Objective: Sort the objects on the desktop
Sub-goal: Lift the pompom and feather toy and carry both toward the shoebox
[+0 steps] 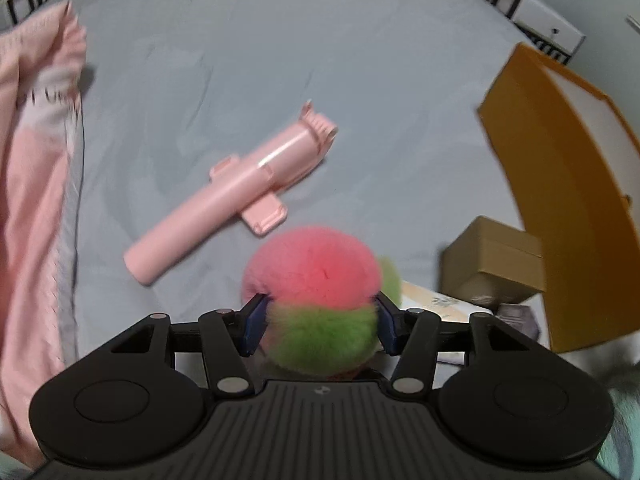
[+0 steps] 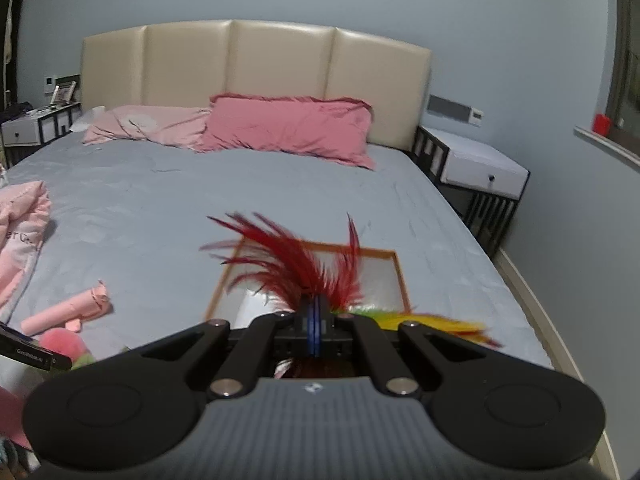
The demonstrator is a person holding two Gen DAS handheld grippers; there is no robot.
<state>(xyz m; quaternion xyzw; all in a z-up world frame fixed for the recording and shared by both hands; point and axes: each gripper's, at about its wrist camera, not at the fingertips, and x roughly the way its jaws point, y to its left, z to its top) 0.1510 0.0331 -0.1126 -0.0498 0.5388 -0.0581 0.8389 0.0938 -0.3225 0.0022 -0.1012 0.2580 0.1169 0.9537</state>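
A fluffy pink-and-green pom-pom ball (image 1: pixel 316 268) lies on the grey-blue bed sheet. My left gripper (image 1: pixel 320 316) is open and points down over the ball. Its blue pads (image 1: pixel 254 320) stand on either side of the ball, brushing the fur. A pink selfie stick (image 1: pixel 232 196) lies just beyond the ball, and both also show at the lower left of the right wrist view: the stick (image 2: pixel 64 312) and the ball (image 2: pixel 62 340). My right gripper (image 2: pixel 316 328) is shut on a feather toy with red plumes (image 2: pixel 296 264) and yellow-green feathers (image 2: pixel 440 322), held above an orange-rimmed box (image 2: pixel 396 276).
The tall orange box (image 1: pixel 560 184) stands at the right, with a small cardboard box (image 1: pixel 492 264) in front of it. A pink cloth (image 1: pixel 32 184) lies along the left edge of the bed. Pillows (image 2: pixel 288 128) and a headboard are at the far end, and a nightstand (image 2: pixel 480 164) is at the right.
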